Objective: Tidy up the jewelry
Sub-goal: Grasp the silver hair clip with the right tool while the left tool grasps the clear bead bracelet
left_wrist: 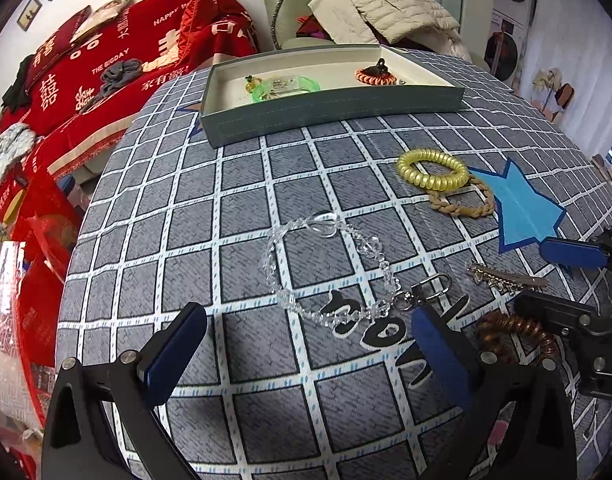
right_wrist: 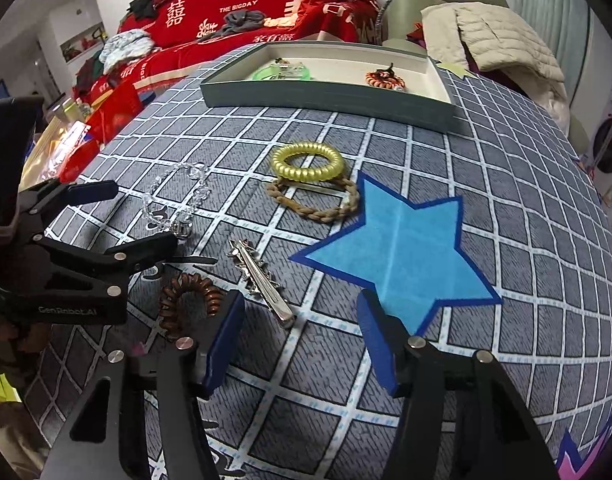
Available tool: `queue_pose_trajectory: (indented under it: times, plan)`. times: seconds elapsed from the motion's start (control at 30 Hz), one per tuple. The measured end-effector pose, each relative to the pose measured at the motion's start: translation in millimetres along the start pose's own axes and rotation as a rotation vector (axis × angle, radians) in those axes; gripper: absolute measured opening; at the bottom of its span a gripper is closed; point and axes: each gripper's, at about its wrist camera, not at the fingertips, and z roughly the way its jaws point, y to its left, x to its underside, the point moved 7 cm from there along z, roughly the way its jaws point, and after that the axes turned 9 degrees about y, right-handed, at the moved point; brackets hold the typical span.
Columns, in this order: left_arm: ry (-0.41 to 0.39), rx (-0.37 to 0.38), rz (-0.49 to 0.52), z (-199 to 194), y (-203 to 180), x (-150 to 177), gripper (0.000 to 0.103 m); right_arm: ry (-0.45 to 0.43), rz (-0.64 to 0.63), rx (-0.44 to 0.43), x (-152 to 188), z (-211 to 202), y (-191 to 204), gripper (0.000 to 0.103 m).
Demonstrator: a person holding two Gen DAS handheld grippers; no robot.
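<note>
Grid-checked grey tablecloth [left_wrist: 233, 184], blue star [right_wrist: 402, 252], red bedding [left_wrist: 117, 64] behind.

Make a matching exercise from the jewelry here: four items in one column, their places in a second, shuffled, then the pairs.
Items:
1. yellow coil tie
2. green bracelet
3. silver clip
4. crystal bracelet

Places:
A. in the box
B. just ahead of the left hand-held gripper
C. overlapping the braided band
D. beside the brown coil tie

Pairs: 1-C, 2-A, 3-D, 4-B
</note>
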Motion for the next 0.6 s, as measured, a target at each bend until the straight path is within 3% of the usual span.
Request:
queue_pose_trajectory:
  times: [0.33, 0.53, 0.6]
  plan:
    - [0.002, 0.102, 0.074, -1, -12, -4, 0.101, 0.015, -0.090, 0.036, -3, 4, 12, 0.051]
    - [-0.009, 0.131, 0.190, -5, -26, -5, 0.083, 0.023, -0.099, 0.031, -3, 3, 15, 0.045]
    - [0.002, 0.165, 0.200, -7, -28, -5, 0.065, 0.026, -0.105, 0.028, -2, 3, 17, 0.041]
